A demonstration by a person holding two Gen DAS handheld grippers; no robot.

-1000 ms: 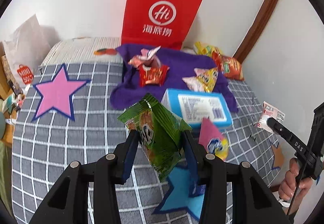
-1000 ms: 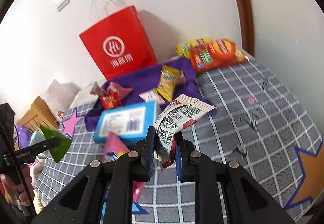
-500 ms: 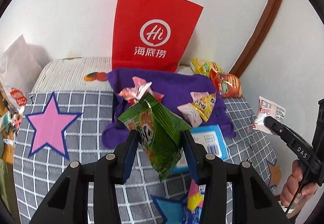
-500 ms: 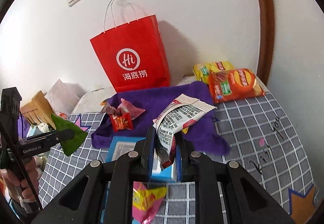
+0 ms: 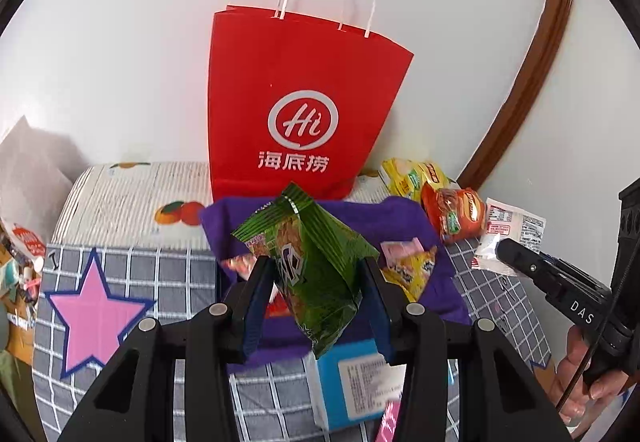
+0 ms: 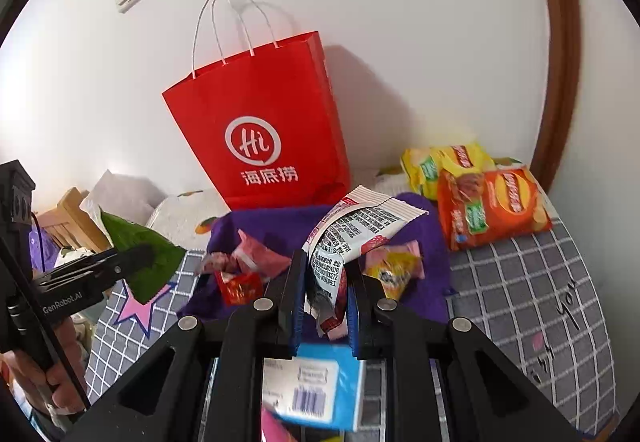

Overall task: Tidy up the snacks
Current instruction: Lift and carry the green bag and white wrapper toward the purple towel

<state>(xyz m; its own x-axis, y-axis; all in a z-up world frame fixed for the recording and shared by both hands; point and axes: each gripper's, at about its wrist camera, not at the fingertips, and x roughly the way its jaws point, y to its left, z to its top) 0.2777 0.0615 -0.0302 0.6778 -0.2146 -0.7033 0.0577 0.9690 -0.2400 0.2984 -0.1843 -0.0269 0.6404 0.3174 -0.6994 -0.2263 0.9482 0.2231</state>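
Observation:
My left gripper (image 5: 316,278) is shut on a green snack packet (image 5: 316,262), held up in front of the red paper bag (image 5: 296,110). My right gripper (image 6: 322,278) is shut on a white and red snack packet (image 6: 344,234), also raised toward the red paper bag (image 6: 260,130). The bag stands upright against the wall with its top open. In the left wrist view the right gripper (image 5: 508,254) shows at the right with its white packet (image 5: 508,226). In the right wrist view the left gripper (image 6: 136,258) shows at the left with the green packet (image 6: 136,242).
A purple cloth (image 6: 280,226) on the checked bedspread (image 6: 520,282) carries several small snacks (image 6: 248,270). A blue box (image 6: 316,390) lies below the grippers. Orange and yellow chip bags (image 6: 488,202) lie at the back right. A person's hand (image 5: 588,382) grips the right handle.
Both grippers have moved forward and up toward the red bag, which now looks larger. The blue box has slipped down under the fingers. Both packets stay gripped.

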